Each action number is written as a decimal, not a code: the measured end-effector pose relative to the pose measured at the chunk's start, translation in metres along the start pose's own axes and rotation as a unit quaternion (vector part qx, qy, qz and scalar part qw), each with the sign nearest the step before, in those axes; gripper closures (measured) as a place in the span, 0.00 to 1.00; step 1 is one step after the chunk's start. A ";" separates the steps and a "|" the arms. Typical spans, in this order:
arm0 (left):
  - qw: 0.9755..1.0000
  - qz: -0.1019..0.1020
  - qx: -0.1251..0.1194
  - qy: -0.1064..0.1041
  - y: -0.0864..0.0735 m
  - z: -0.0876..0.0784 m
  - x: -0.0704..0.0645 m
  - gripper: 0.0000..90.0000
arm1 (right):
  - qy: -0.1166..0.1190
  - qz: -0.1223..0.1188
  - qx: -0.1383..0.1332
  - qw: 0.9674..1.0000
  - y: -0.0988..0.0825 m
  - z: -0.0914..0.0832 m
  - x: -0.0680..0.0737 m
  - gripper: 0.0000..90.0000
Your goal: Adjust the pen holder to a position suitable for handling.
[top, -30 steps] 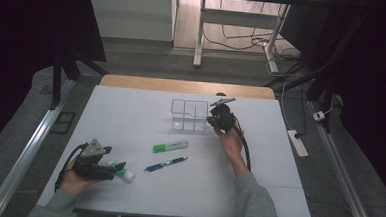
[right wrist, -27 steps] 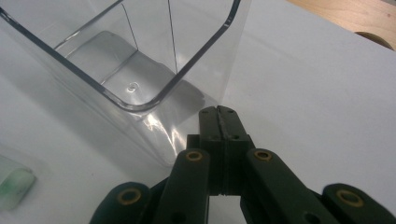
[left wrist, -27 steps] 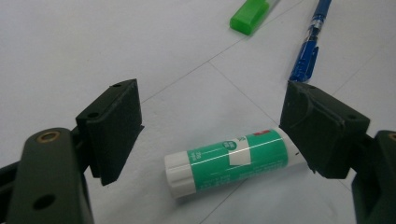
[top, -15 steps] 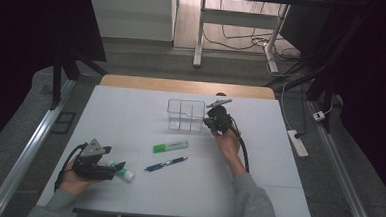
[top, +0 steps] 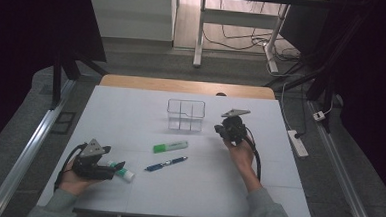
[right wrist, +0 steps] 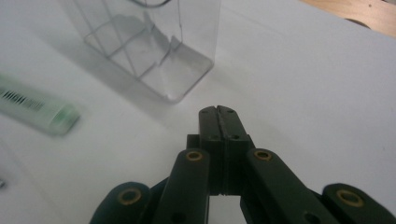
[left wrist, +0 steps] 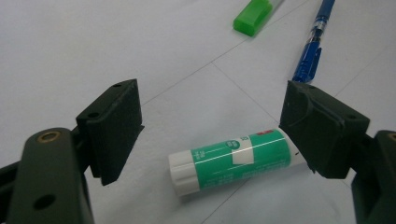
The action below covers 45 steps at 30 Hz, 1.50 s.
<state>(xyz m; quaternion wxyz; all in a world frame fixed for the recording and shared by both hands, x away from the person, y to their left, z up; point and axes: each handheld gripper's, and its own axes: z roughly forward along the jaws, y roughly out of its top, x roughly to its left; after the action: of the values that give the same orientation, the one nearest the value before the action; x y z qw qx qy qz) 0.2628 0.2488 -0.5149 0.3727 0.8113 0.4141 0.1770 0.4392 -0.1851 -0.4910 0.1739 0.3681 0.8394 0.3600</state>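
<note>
1. Two grippers over a white table (top: 256,192): left gripper (top: 119,165) low at the near left corner, right gripper (top: 219,131) farther back, right of centre.
2. Left gripper (left wrist: 210,126): released, jaws spread wide and lying almost level with the tabletop.
3. Glue stick (left wrist: 236,158), green label and white cap, flat on the table between those jaws; cap end toward the left jaw but clear of it, other end right up against the right jaw's pad, contact hard to tell.
4. Same glue stick (top: 122,173) from the high view: just beyond the left gripper's tips, on the side toward the table's middle.
5. Right gripper (right wrist: 218,112): clenched, pads pressed flat together, nothing between them.
6. Clear plastic organiser (right wrist: 149,42) with inner dividers ahead and left of the shut tips, near but apart from them; in the high view, organiser (top: 185,114) just left of the right gripper.
7. Green highlighter (top: 170,146) and blue pen (top: 166,163) loose on the table between the two grippers, highlighter farther back, pen nearer the front edge, both apart from either gripper.
</note>
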 end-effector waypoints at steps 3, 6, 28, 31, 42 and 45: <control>1.000 0.001 0.001 0.001 0.000 0.000 0.000 0.23 | -0.005 -0.007 0.004 1.000 -0.008 -0.010 0.000 1.00; 1.000 0.000 0.000 0.002 0.000 -0.001 0.000 0.23 | -0.002 -0.005 0.003 1.000 -0.016 -0.019 0.001 1.00; 1.000 0.005 0.001 0.001 0.001 0.001 -0.001 0.23 | 0.033 0.004 -0.017 0.999 -0.080 -0.099 0.015 0.52; 1.000 0.006 0.003 0.000 0.002 0.002 -0.001 0.23 | 0.039 0.001 -0.024 0.999 -0.088 -0.108 0.016 0.48; 1.000 0.012 0.004 -0.002 0.005 0.004 -0.004 0.23 | 0.046 -0.003 -0.024 0.999 -0.106 -0.119 0.016 0.43; 1.000 0.020 0.001 -0.002 0.006 0.003 -0.008 0.24 | 0.046 -0.008 -0.022 0.999 -0.106 -0.119 0.016 0.43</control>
<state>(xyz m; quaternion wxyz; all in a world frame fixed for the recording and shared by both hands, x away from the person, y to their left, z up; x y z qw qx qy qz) 0.2636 0.2385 -0.5122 0.3686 0.8204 0.3971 0.1828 0.3101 -0.2799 -0.4887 0.1460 0.3409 0.8413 0.3932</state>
